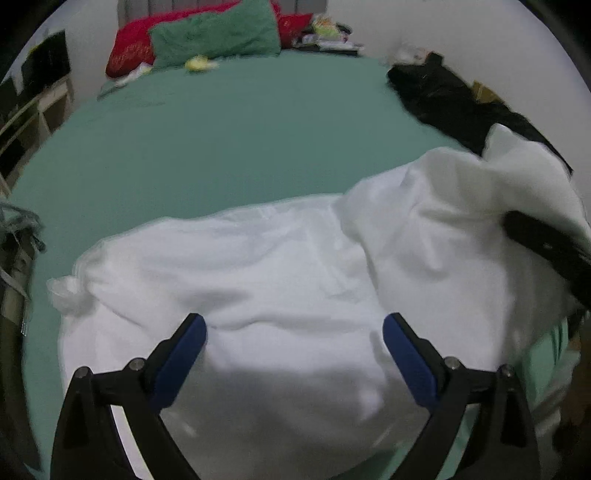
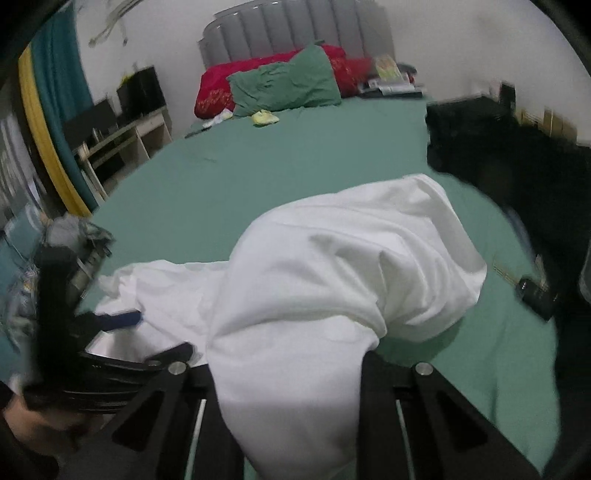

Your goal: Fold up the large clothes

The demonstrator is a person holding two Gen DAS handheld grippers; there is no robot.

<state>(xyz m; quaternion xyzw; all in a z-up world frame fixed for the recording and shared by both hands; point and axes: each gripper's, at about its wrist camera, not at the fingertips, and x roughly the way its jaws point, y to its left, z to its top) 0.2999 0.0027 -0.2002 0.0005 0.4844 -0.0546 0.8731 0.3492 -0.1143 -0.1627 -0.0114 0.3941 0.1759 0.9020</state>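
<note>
A large white garment [image 1: 258,280] lies on the green bed [image 1: 221,147] near its front edge. My left gripper [image 1: 294,328] is open and empty just above the garment's near part, blue pads [image 1: 184,354] spread wide. In the right wrist view the same white garment [image 2: 332,266] is bunched and lifted, draped over my right gripper [image 2: 284,369], whose fingertips are hidden under the cloth. The right gripper's black body shows at the right in the left wrist view [image 1: 546,247], with cloth raised there. The left gripper shows at the left in the right wrist view [image 2: 122,319].
A black garment [image 1: 443,96] lies along the bed's right side, also in the right wrist view [image 2: 498,155]. Green pillow [image 1: 218,33] and red pillow [image 1: 129,51] sit at the headboard. A shelf unit [image 2: 122,140] stands left of the bed. A dark remote-like object [image 2: 535,291] lies at the right.
</note>
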